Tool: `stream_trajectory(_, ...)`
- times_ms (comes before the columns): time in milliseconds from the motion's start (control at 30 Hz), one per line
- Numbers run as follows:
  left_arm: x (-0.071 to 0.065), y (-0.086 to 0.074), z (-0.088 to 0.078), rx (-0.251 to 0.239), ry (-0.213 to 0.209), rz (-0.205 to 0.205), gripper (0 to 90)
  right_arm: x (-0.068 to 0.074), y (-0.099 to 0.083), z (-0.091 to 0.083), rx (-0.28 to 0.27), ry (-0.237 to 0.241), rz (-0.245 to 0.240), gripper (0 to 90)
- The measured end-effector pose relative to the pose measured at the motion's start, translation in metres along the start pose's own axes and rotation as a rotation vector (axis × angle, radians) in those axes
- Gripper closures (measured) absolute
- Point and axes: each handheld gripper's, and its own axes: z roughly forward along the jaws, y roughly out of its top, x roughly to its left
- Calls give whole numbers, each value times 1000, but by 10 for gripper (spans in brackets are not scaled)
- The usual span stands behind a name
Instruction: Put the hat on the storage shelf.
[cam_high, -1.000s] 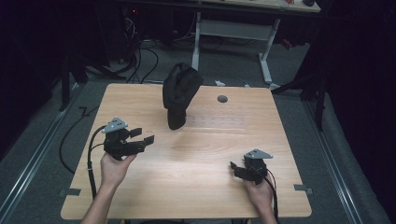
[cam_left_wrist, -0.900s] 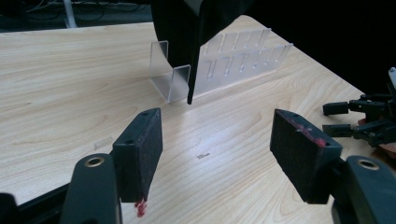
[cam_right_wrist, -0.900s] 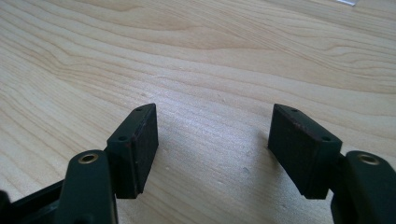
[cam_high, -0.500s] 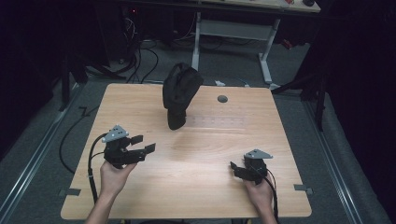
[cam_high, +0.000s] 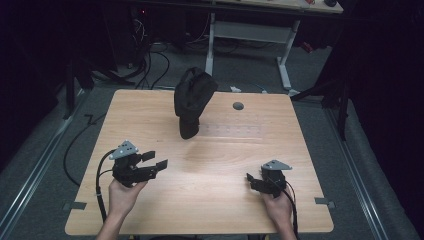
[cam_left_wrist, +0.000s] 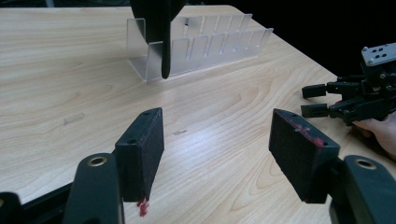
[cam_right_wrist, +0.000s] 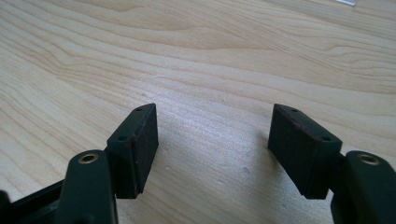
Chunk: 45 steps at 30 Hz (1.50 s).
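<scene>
wooden table (cam_high: 210, 165); both grippers, left (cam_left_wrist: 215, 156) and right (cam_right_wrist: 215, 151), spread empty; a careless reach could topple the black cap (cam_high: 192, 97) off its clear rack (cam_left_wrist: 205, 44)

A black bag (cam_high: 192, 102) stands near the far edge of the wooden surface (cam_high: 210, 165). The left claw (cam_high: 154, 160) sits toward the near left corner with its jaws apart. The right claw (cam_high: 251, 179) sits toward the near right corner.
</scene>
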Motion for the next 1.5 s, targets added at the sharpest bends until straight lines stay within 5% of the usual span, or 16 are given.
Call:
stream_trajectory(733, 2, -20, 9, 13, -20, -51, 348, 0, 0, 0, 1, 0, 4, 333)
stream_trajectory(1500, 6, -36, 24, 58, 26, -62, 317, 0, 0, 0, 0, 0, 4, 332)
